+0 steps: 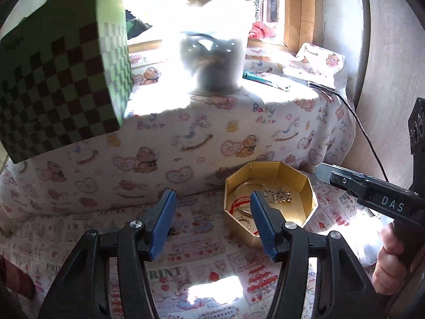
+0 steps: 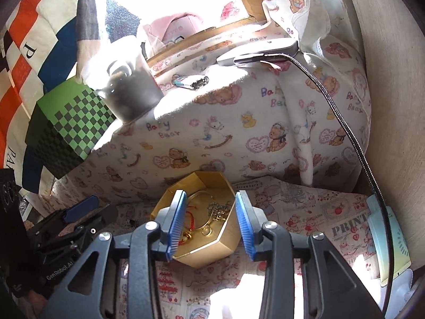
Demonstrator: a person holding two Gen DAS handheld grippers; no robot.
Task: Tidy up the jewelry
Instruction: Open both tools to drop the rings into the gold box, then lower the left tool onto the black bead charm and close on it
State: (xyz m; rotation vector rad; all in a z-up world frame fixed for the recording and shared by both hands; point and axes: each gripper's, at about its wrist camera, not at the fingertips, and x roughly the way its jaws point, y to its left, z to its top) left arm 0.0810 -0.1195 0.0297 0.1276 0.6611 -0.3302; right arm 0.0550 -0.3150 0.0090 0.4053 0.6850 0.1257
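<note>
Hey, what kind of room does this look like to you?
Probably a bedroom or a child's room at home: cloth printed with teddy bears covers the surfaces, a sunlit window sits behind, and a gold box holds jewelry.

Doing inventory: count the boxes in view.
2: the gold octagonal box with jewelry sits on the printed cloth between the grippers; the green checkered box stands back left. Others may be hidden.

Both grippers, left (image 1: 212, 223) and right (image 2: 209, 224), point downward with fingers parted, gripping nothing.
</note>
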